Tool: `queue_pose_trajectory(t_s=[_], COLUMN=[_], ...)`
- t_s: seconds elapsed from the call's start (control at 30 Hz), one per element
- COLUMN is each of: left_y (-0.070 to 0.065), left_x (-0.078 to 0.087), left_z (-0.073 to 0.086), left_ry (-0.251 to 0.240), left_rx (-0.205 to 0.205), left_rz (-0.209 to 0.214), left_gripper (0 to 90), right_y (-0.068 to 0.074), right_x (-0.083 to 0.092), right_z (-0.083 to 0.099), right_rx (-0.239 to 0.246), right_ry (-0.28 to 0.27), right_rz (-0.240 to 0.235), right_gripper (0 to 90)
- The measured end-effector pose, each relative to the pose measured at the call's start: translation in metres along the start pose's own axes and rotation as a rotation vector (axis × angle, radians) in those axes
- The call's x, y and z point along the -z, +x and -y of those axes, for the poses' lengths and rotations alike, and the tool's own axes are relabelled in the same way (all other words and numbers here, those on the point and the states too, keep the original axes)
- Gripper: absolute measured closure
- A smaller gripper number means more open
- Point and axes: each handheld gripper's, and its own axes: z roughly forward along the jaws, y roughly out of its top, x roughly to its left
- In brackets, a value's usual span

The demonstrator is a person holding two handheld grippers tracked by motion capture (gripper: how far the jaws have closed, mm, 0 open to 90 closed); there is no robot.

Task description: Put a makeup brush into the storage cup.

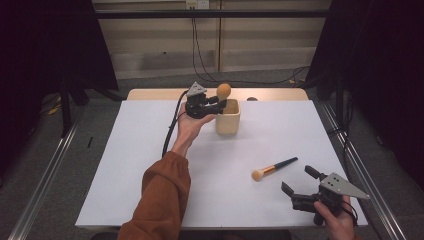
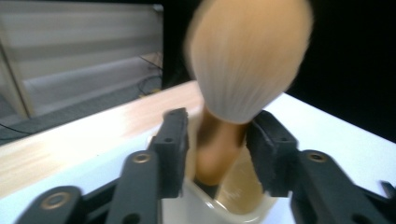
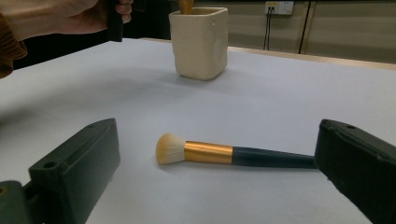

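At the far middle of the table: a cream cup (image 1: 228, 119) stands on the white table (image 1: 150, 175), with a big brush (image 1: 223, 91) upright in it, bristle head up.
Big brush: its wooden handle (image 2: 217, 149) goes down into the cup; the pale round head rises above the rim.
Left gripper (image 1: 216, 104): held over the cup's left side by the left hand (image 1: 187, 125), with an orange-brown sleeve behind it.
Left gripper's jaws: spread a little on either side of the brush handle; in the left gripper view a narrow gap shows on each side, so the pads do not press on it.
Near right of the table: a small brush (image 1: 274, 167) lies flat, pale head to the left, gold band, dark handle to the right.
Right gripper (image 1: 296, 182): held low by the right hand (image 1: 336, 220) at the near right corner, just near of the small brush.
Right gripper's jaws: spread wide, nothing between the pads; in the right gripper view the small brush lies beyond them, apart from both.
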Motion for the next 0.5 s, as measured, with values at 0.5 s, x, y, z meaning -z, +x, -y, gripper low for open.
queue_pose_trajectory(t_s=[0.5], left_y=[-0.006], left_x=[0.012], left_z=[0.002], left_ry=[0.028], left_rx=[-0.044], left_rz=[-0.031], left_gripper=[24.7], right_y=[0.0], right_x=[0.0], right_z=[0.0], right_rx=[-0.004], right_ry=[-0.003], right_rz=[0.001], right_gripper=[0.1])
